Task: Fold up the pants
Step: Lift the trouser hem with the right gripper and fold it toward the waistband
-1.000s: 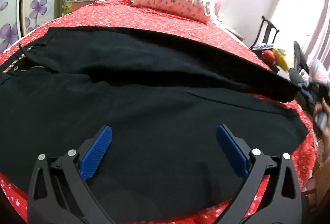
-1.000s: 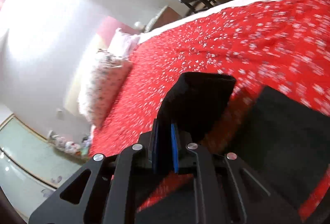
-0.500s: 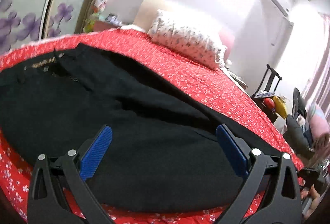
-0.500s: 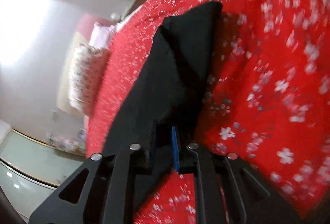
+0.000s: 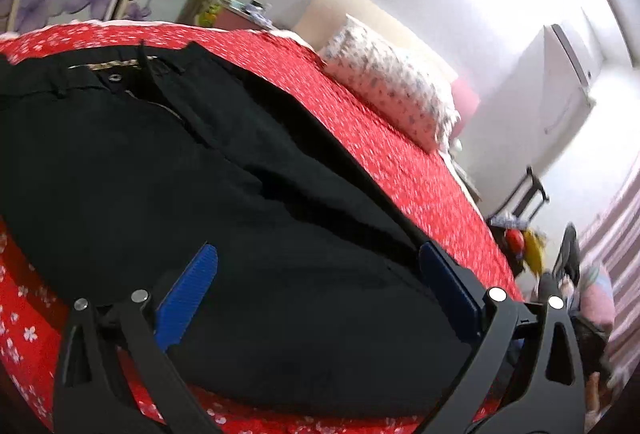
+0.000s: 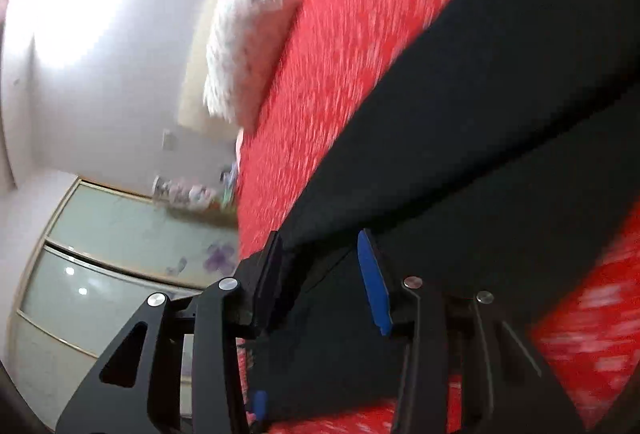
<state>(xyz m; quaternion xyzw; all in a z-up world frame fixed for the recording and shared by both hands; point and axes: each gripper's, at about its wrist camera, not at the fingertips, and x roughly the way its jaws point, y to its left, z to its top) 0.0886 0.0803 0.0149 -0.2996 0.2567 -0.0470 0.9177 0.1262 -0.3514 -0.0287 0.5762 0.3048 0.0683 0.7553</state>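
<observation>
A: Support surface?
B: Bed [image 5: 420,170], red cover with small white flowers.
A: Directly on it?
B: Black pants [image 5: 200,186] spread flat, waistband toward the far left; floral pillow [image 5: 392,90] at the head, apart from them.

Showing as matt black woven cloth, smooth, light-absorbing: pants [image 5: 248,194], centre of left wrist frame; small metal snap glinting at the waistband, upper left.

Lying beneath as red printed cloth with small white flowers, matt, slightly creased: bedspread [image 5: 404,170].

Appearing as soft pale cloth with a fine floral print, upper centre: pillow [image 5: 392,86].

Reading as matt black plastic frame with bright metal pins and ribbed blue pads [image 5: 188,298]: left gripper [image 5: 320,294].

Reading alike, jaws opening with black cloth between them: right gripper [image 6: 320,274].

Reflecting glossily, glass with purple flower print, lower left of right wrist frame: wardrobe door [image 6: 120,266].
</observation>
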